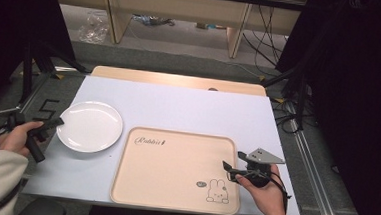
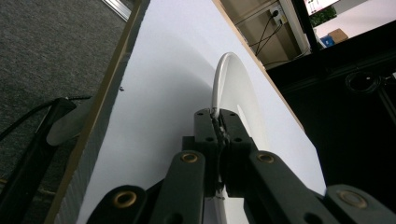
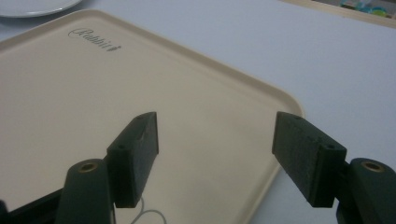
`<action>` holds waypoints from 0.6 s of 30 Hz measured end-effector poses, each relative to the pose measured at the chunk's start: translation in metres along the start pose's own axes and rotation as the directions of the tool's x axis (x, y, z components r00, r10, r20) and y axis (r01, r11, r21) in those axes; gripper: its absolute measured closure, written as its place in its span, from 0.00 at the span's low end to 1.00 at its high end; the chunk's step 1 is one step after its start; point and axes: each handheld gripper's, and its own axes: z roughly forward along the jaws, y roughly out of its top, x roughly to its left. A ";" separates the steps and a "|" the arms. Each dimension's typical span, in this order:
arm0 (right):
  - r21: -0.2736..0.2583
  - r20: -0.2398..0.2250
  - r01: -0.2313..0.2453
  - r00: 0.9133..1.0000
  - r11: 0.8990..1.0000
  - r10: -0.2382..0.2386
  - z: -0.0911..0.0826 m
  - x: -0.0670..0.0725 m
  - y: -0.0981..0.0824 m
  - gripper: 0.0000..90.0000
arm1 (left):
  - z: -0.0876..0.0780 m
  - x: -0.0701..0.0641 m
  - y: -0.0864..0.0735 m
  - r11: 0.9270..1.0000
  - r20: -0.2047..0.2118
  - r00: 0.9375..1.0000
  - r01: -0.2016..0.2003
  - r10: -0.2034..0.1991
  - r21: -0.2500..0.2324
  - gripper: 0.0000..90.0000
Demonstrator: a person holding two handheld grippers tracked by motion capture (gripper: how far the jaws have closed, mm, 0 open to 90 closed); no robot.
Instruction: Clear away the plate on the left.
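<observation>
While gripped, plate (image 1: 90, 126) bare, tray (image 1: 174, 169) bare

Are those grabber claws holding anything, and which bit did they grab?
The left gripper pinches the white plate by its rim. The right gripper is open over the tray and holds nothing.

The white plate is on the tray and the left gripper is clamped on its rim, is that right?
Not quite. The white plate lies on the table, left of the tray, not on it, as the high view shows. The left gripper is indeed clamped on its rim.
</observation>
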 end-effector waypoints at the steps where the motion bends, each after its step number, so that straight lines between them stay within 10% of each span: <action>1: -0.001 -0.001 0.001 1.000 1.000 -0.001 0.000 0.000 0.000 0.36 | -0.001 0.000 0.000 1.000 0.000 1.000 -0.002 0.002 0.002 0.96; 18: -0.001 0.000 0.001 1.000 1.000 -0.001 0.000 0.000 0.000 0.36 | -0.003 -0.008 0.000 0.999 0.029 0.999 0.023 -0.022 -0.032 0.96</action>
